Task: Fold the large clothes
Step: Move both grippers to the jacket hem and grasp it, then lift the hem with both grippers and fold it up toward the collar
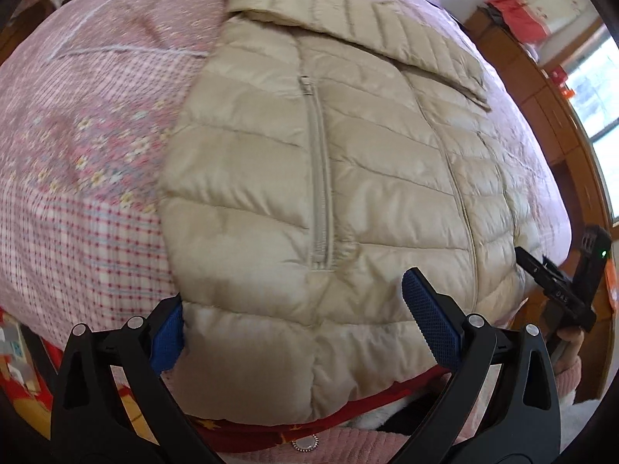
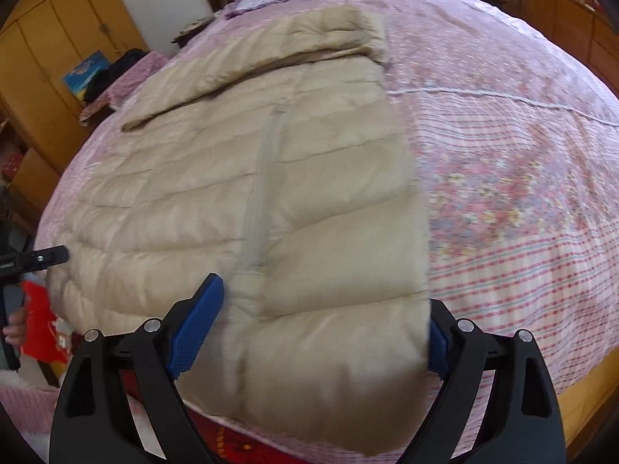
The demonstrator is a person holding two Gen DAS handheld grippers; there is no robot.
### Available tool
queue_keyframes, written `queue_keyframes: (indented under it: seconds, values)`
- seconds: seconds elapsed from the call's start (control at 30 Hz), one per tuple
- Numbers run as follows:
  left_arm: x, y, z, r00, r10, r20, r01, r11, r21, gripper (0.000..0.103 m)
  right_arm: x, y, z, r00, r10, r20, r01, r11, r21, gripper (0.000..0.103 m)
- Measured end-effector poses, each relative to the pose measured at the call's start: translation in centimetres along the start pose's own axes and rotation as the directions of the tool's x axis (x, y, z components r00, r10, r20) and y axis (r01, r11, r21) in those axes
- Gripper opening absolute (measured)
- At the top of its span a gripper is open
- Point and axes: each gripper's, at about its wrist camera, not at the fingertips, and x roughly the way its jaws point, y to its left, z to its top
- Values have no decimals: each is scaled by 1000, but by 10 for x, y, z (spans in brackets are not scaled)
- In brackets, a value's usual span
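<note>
Both grippers, left gripper (image 1: 305, 328) and right gripper (image 2: 317, 332), are straddling the jacket (image 1: 329, 178) hem, jaws apart; the slippery padding is likely slipping from a shallow pinch.

Bright daylight from window (image 1: 603, 116) at right; fisheye bends edges, corners black. Jacket (image 2: 271, 201) motion-blurred in right view, soft shadows.

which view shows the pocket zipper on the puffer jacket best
The left wrist view: the pocket zipper on the beige puffer jacket is sharp, its pull and teeth visible. In the right wrist view the zipper is only a blurred pale strip.
</note>
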Motion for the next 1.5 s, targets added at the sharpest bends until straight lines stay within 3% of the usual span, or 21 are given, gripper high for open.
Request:
queue_keyframes:
  seconds: [0.23,0.33,0.43,0.53,0.67,0.8,1.17,1.5]
  values:
    - [17,-18,-7,996,85,-31,-83,995,59,98,0,7,-2,1000,-6,-8,5,999,-48,87]
    - [19,-20,-8,997,77,-28,-76,996,50,98,-3,9,-5,1000,-6,-4,6,998,-66,87]
    - [18,-17,-7,997,75,-20,-74,996,48,95,-3,13,-6,1000,-16,10,16,997,-79,80]
    - [15,-25,-6,997,80,-1,-79,994,69,78,-8,14,-6,999,-19,34,21,997,-74,61]
    - [8,-25,-3,997,74,8,-74,995,69,47,-20,5,-1,997,-8,76,11,999,-33,33]
    - [-5,-28,-4,997,65,33,-67,995,79,27,-30,3,1,996,11,91,-9,1000,-19,19]
    - [-46,-28,-10,997,64,37,-67,995,76,22,-74,10,-2,988,100,120,-97,995,-29,14]
    - [-69,-31,8,987,13,159,-14,1000,6,19,-87,7,9,959,173,227,-172,985,-25,14]
